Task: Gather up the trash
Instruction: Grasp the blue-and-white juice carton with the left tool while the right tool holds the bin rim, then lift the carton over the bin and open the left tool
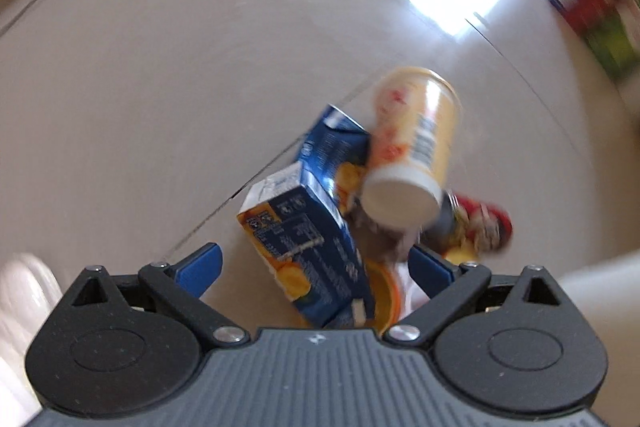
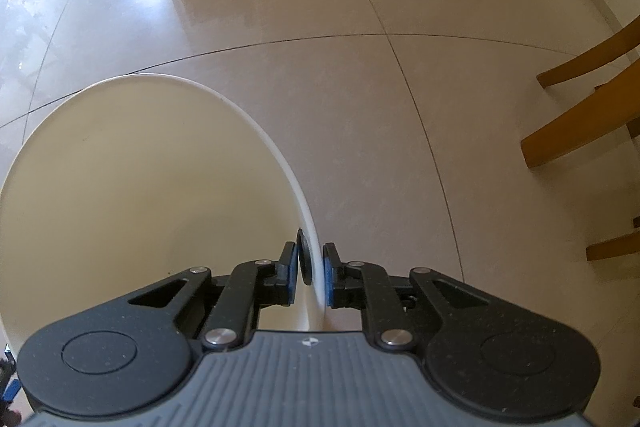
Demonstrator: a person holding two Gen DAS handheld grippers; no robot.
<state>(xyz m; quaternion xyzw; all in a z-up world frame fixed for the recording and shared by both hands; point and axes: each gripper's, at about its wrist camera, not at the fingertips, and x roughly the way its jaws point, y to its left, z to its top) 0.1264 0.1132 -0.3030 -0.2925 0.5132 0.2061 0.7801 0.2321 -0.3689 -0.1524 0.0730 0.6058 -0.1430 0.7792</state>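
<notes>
The left hand-held gripper (image 1: 316, 269) is hanging over the floor with its jaws spread wide, gripping nothing, and its blue fingertips (image 1: 200, 265) are standing on either side of a small heap of litter, which looks like the stance for coming down around one piece. Nearest, and lying between the jaws without touching either pad, is a blue juice carton (image 1: 308, 251), tipped on its side. Leaning against it just beyond is a yellow drink can (image 1: 412, 147) with its pale end facing the camera, and behind that a second blue carton (image 1: 334, 143) is showing. A red and yellow wrapper (image 1: 484, 223) is lying just beside the can; the blur is leaving its exact kind uncertain. All of this trash is sitting bunched on the glossy tiled floor (image 1: 200, 67), so one grab should serve. The right hand-held gripper (image 2: 310, 275) is clamping shut on the rim of a white bin (image 2: 276, 147), probably to keep the mouth steady and open beside the heap while the other hand gathers. Past the bin the tiles (image 2: 360, 87) are running out to wooden chair legs (image 2: 580, 123) well apart.
</notes>
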